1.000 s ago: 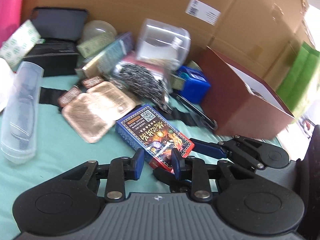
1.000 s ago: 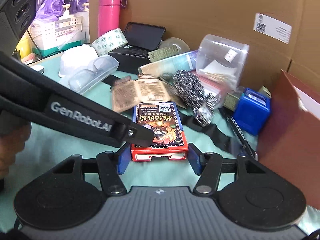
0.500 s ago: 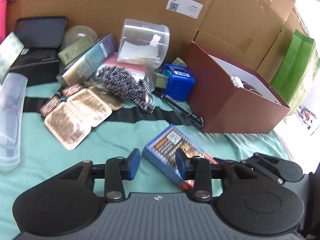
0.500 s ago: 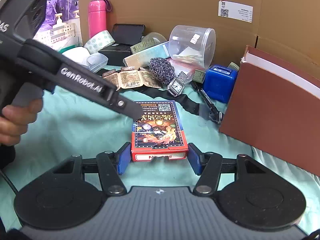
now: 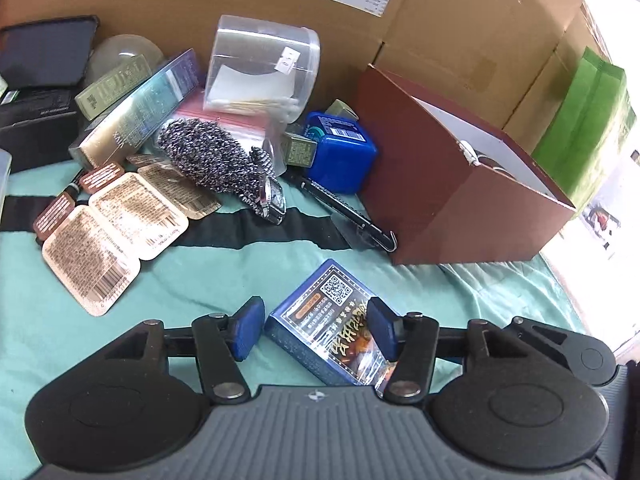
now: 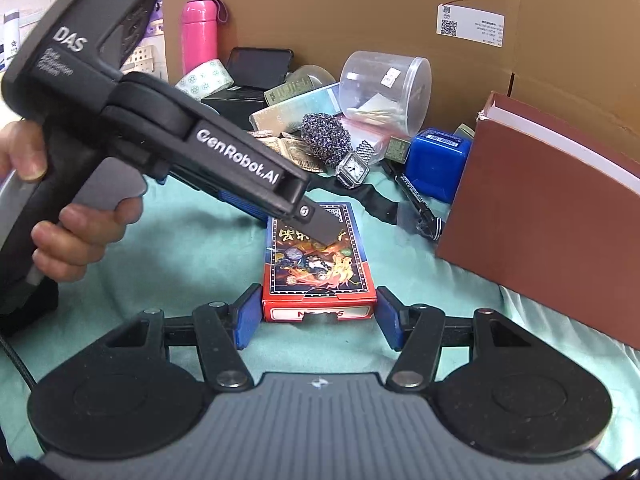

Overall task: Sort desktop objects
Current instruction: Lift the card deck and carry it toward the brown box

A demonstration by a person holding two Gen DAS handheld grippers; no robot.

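Both grippers worked at the same card box (image 6: pixel 319 258), which lay flat on the teal cloth (image 6: pixel 192 256). Nearest the right wrist camera, the right gripper (image 6: pixel 319 316) had its 2 blue pads set against the red near end of the box, 1 on each side, gripping it. In the same view the left gripper (image 6: pixel 324 226) reached in from the left, held by a hand (image 6: pixel 76 236) on its grey grip, with its tip over the far half of the box.

Seen from the left wrist, the left gripper (image 5: pixel 316 330) straddled the box (image 5: pixel 326 326), its jaws opening: the right pad overlapped the box's edge, while the left pad stood just clear of it.

Just past the box a black strap (image 5: pixel 248 232) crossed the cloth. Beyond it lay 3 tan foil sachets (image 5: pixel 116 232) to the left, a square-faced wristwatch (image 6: pixel 353 169) near the middle, and a black pen (image 5: pixel 344 210) beside the brown box (image 5: pixel 444 200) on the right. Farther back sat a speckled scouring pad (image 5: pixel 208 152), a blue plastic case (image 5: pixel 340 156) and a clear plastic tub (image 5: pixel 260 68) lying on its side. A pink bottle (image 6: pixel 198 34) stood at the far left against the large cardboard carton (image 6: pixel 320 4) that closed off the rear.
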